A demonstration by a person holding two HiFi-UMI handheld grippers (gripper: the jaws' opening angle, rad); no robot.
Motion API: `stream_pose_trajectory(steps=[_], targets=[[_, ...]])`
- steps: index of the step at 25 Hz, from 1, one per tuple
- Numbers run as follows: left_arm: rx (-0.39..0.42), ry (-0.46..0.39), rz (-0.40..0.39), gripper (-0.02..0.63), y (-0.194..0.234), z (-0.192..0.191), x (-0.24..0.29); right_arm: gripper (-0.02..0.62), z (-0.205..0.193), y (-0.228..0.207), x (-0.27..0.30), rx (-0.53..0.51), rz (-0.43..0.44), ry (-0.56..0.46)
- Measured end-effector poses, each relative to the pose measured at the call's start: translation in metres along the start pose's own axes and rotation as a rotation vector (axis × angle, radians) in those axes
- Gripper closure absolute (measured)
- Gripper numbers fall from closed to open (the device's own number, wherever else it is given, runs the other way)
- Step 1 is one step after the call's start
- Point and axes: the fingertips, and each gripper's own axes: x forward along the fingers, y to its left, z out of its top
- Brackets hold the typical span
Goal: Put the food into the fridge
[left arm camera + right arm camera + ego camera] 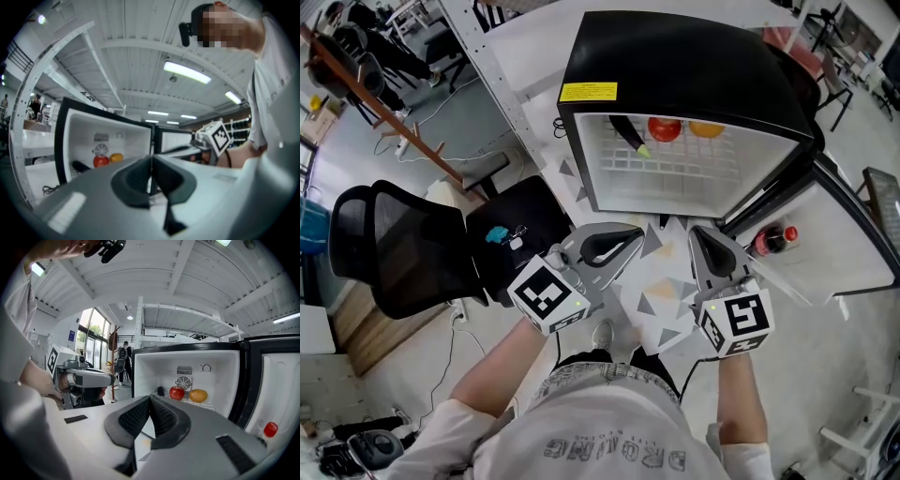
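A small black fridge stands open in front of me on the floor. On its white wire shelf lie a red tomato, an orange fruit and a dark long vegetable. The same three appear in the right gripper view: tomato, orange fruit, dark vegetable. My left gripper and right gripper hover side by side just before the fridge opening. Both are shut and hold nothing, jaws pressed together in the left gripper and right gripper views.
The fridge door swings open to the right with a red-capped cola bottle in its rack. A black mesh office chair and a black seat stand at the left. A white rack post rises behind.
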Motion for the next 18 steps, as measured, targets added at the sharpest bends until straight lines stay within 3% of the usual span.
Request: stream_pose_trajectory(steps=[18], targets=[[0.004, -0.004, -0.015, 0.595, -0.0026, 0.0022, 0.0090, 0.592, 0.0029, -0.0072, -0.0064, 0.003, -0.009, -0.003]])
